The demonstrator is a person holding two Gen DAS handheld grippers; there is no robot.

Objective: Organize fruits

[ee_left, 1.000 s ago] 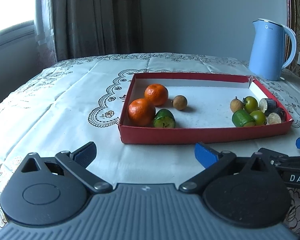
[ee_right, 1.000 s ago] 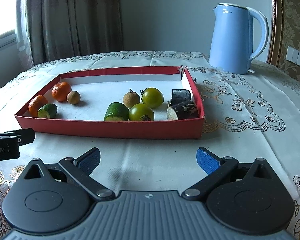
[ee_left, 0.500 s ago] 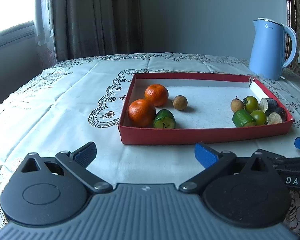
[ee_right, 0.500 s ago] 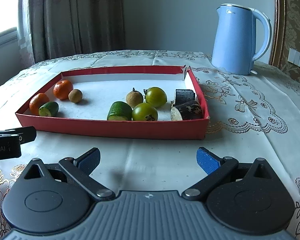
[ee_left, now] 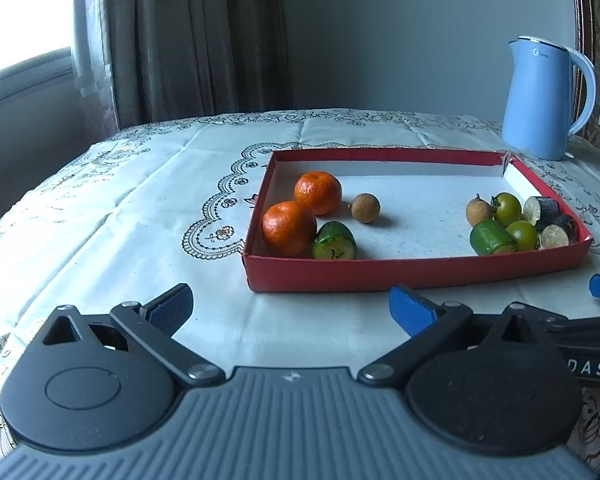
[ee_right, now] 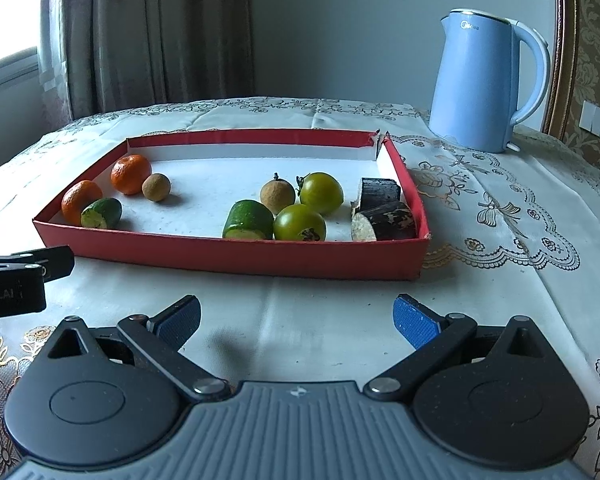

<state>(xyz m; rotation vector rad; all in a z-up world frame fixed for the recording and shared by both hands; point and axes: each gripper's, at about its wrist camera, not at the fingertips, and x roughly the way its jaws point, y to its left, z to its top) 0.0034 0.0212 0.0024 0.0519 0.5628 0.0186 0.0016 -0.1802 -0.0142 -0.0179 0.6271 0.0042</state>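
While both tools hang low over the cloth, short of the tray, this is how it reads.

Left gripper (ee_left: pixel 290 304): jaws wide apart, nothing between them, aimed at the near-left corner of the tray (ee_left: pixel 380 274).

Right gripper (ee_right: pixel 296 316): jaws spread too, empty, facing the tray's near wall toward its right half.

Left cluster: two oranges (ee_left: pixel 289 227) touching, a cucumber piece (ee_left: pixel 335 241) against the nearer one, a longan (ee_left: pixel 365 208) just beside them.

Right cluster: second cucumber piece (ee_right: pixel 247 220), second longan (ee_right: pixel 277 194), two green tomatoes (ee_right: pixel 321 194), two dark chunks (ee_right: pixel 384 221) hard against the right wall.

Where the fruit is: all of it inside the tray, none on the cloth (ee_right: pixel 500 216).

Stage, as a judgement: kinds are mixed across both ends, which fits sorting yet to come; it fits a finished layout just as well if two groups were the aim. Can't call it.

Doing any pick well: come in over the near wall, not through it. Round fruit rolls, so centre it between the pads and close gently. Cucumber: grip the skin sides, not the cut faces.

Bystander: blue kettle (ee_right: pixel 486 80), well clear behind.
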